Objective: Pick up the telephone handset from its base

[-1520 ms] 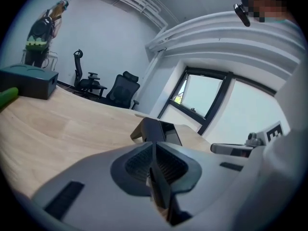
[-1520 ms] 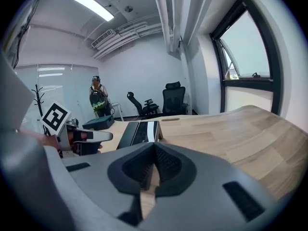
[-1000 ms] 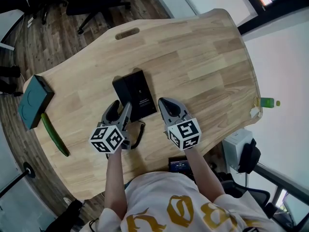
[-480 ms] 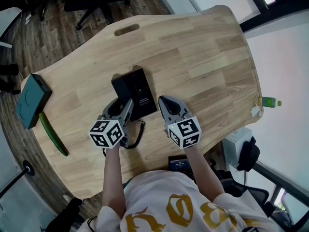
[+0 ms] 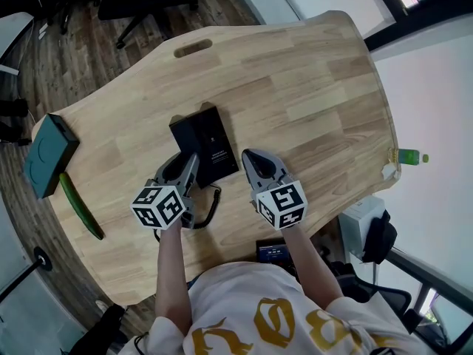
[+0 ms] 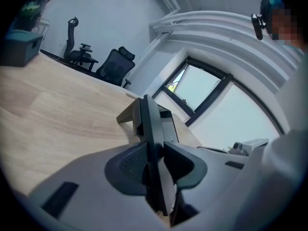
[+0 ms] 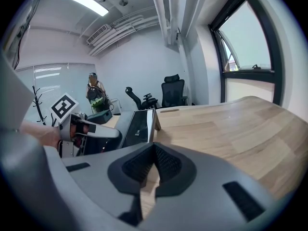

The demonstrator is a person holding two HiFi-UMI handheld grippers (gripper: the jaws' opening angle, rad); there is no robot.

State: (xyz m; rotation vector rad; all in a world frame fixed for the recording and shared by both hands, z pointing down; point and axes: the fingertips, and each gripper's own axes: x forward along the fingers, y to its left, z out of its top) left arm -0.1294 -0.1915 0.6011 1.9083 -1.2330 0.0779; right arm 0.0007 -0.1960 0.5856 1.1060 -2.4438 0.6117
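Observation:
A black telephone (image 5: pixel 211 143) lies on the wooden table (image 5: pixel 310 87), its coiled cord (image 5: pixel 214 202) trailing toward me. The handset (image 5: pixel 183 133) rests along the base's left side. My left gripper (image 5: pixel 183 163) sits at the handset's near end. In the left gripper view the handset (image 6: pixel 148 121) stands as a thin black slab between the pads. Those jaws have just been closing, and both pads press on it. My right gripper (image 5: pixel 253 156) rests just right of the phone, shut with nothing in it (image 7: pixel 154 165). The right gripper view shows the phone (image 7: pixel 137 124) and the left gripper (image 7: pixel 91 131) ahead to the left.
A teal box (image 5: pixel 48 154) and a long green object (image 5: pixel 80 205) lie at the table's left edge. A slot (image 5: pixel 194 49) is cut near the far edge. A green bottle (image 5: pixel 408 156) stands beyond the right edge. Office chairs (image 7: pixel 171 93) stand past the table.
The left gripper's jaws have narrowed from wide open onto the handset. The right gripper has not moved.

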